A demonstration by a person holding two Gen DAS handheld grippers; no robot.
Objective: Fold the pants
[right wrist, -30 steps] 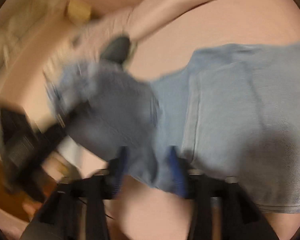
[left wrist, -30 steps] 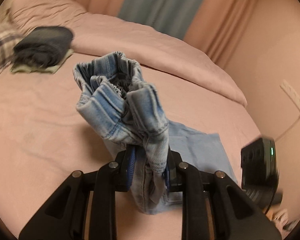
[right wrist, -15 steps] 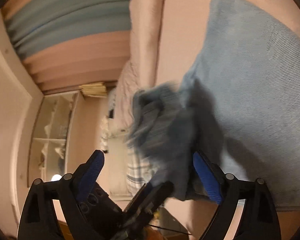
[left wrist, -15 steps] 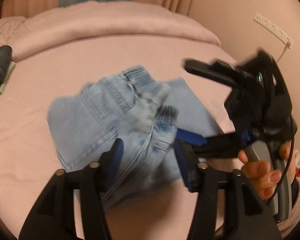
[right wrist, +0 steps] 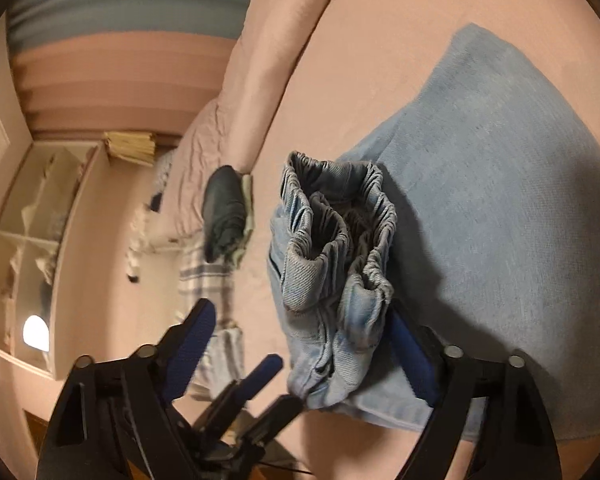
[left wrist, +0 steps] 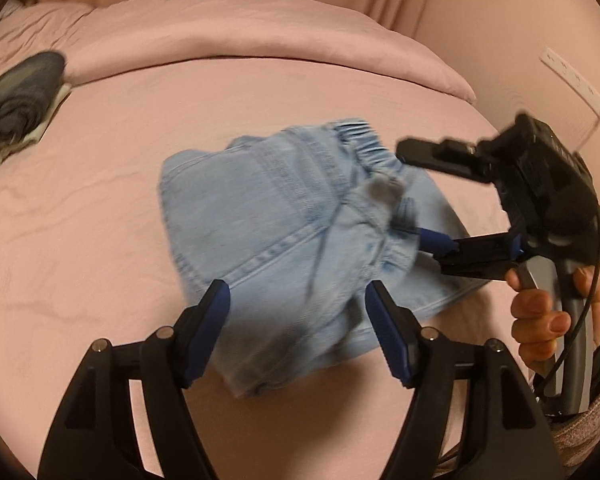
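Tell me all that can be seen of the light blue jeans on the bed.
The jeans are light blue washed denim with a gathered elastic waistband and visible seams. They lie folded on the pink bed, the waistband end doubled back over the flat lower layer, bunched and standing open in the right wrist view. The left claw hangs over them, jaws apart. One pad of the right claw lies against the fold; the other is clear. Neither claw grips them.

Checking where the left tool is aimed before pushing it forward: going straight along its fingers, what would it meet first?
Most likely the light blue jeans folded on the pink bed; the left tool stands open right over them.
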